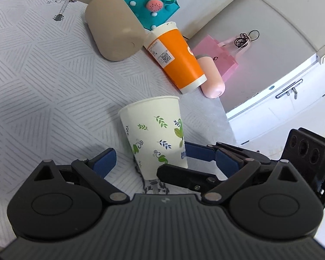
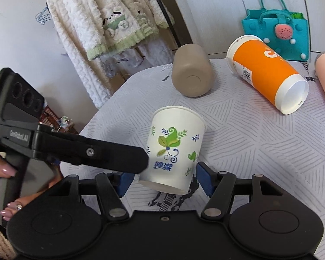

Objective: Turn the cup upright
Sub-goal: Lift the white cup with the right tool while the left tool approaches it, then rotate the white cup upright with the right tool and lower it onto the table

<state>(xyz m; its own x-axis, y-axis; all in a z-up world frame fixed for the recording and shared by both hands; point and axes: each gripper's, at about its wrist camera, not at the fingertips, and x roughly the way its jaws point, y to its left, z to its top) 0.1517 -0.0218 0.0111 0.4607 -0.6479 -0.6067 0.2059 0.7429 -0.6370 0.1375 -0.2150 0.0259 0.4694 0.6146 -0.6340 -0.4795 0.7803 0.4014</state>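
Between the right tongs (image 2: pixel 162 175) stands the leaf-printed cup (image 2: pixel 175 149), its wide rim up and narrow base down on the desk (image 2: pixel 260 151). Its long axis runs close to vertical, leaning a little in both fisheye views. The right tongs are spread wider than the cup's base, one blue pad on each side of it; whether either pad touches the wall I cannot tell. The left tongs (image 1: pixel 149 158) are also wide open, and the cup (image 1: pixel 156 134) sits in their gap toward the right side, clear of the left pad (image 1: pixel 104 161). The right gripper's fingers reach in from the right, its black finger crossing in front of the cup's base.

Beyond the cup, further out from both tongs, an orange cup (image 2: pixel 268 73) lies on its side, its white bottom end toward the tongs. A beige cup (image 2: pixel 191 71) lies tipped beside it, base toward the right camera. A pink bottle (image 1: pixel 211 78) lies just past the orange cup, and a teal bag (image 2: pixel 275 32) stands behind them. A pink bag (image 1: pixel 216 54) shows in the left view.
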